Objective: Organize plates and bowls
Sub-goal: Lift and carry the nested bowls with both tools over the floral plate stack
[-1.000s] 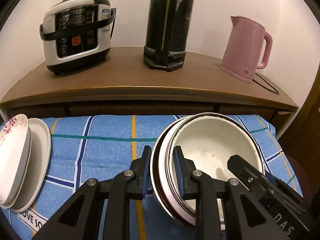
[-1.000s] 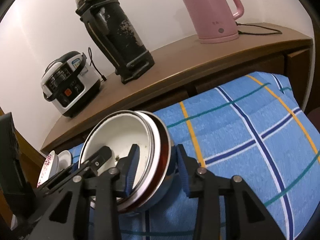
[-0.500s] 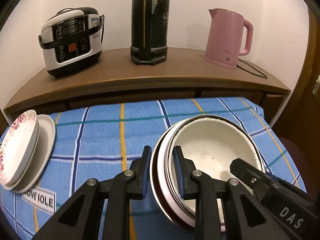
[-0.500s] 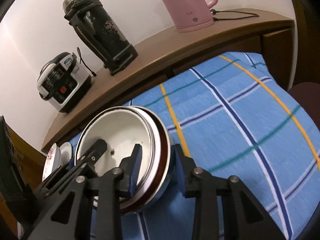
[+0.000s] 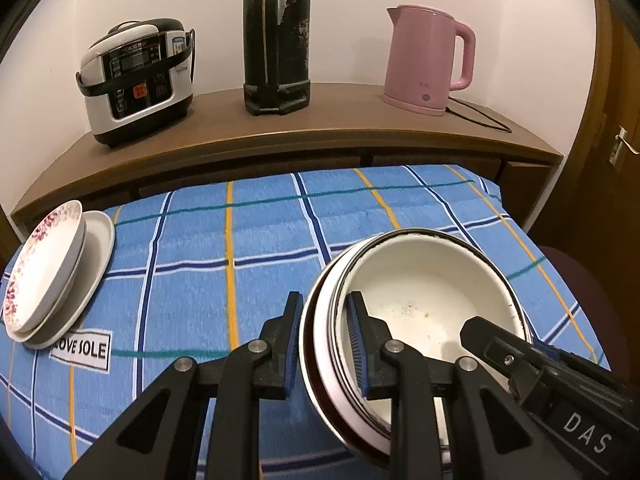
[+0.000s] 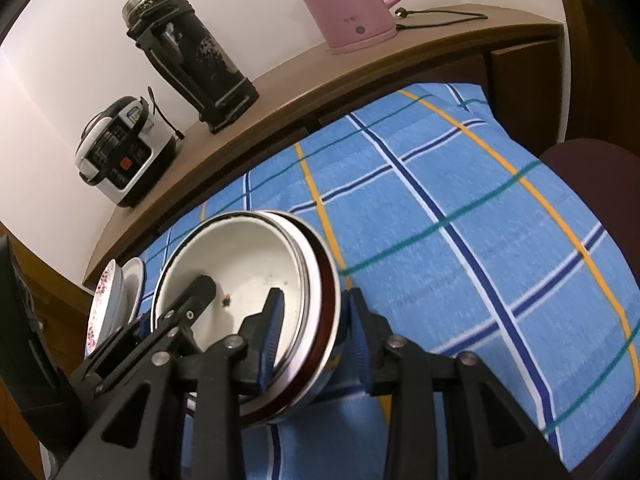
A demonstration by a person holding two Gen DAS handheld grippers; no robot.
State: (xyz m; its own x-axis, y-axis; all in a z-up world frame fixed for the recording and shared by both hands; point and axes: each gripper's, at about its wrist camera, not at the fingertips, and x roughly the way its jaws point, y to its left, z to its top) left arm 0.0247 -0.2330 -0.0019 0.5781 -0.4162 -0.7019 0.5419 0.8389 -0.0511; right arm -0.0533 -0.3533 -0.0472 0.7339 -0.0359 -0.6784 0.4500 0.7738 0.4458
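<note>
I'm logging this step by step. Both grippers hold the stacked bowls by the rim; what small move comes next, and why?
Probably carry the stacked bowls left toward the plates. The left gripper and right gripper each clamp opposite rims, the stack looks lifted off the cloth, and open cloth lies between.

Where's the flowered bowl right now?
The flowered bowl sits at the far left edge of the left wrist view, nested on a plain white plate on the blue plaid cloth, just below the rice cooker.
</note>
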